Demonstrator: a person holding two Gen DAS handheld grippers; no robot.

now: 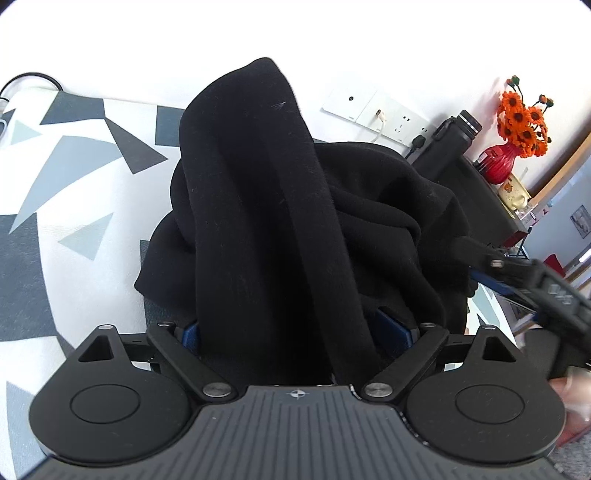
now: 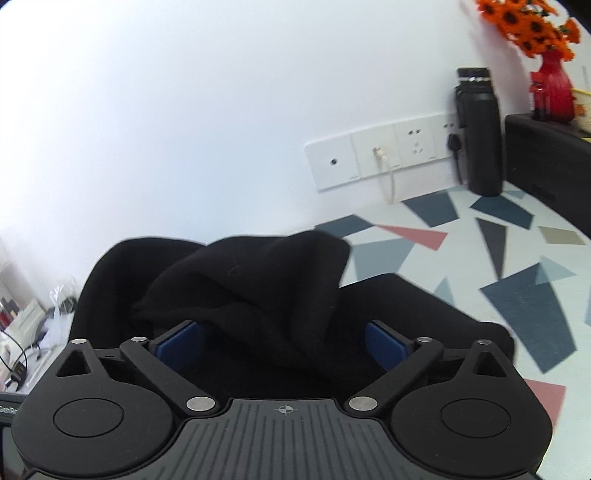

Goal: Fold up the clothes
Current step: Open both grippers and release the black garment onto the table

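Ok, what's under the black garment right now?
The black garment lies bunched on the patterned tablecloth, draped over the left gripper and right gripper. The blue pads show wide apart; whatever lies beneath the bunched cloth is covered.

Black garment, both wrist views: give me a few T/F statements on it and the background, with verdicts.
1. The black garment lies between the blue pads of the left tongs. True.
2. The garment is folded flat into a neat rectangle. False: it is bunched and draped in loose folds.
3. The right tongs have cloth between their pads. True.
4. The vase holding the orange flowers is blue. False: it is red.
5. A black bottle stands upright by the wall sockets. True.
6. The tabletop is plain wood. False: it is white with grey, dark and pink angular shapes.
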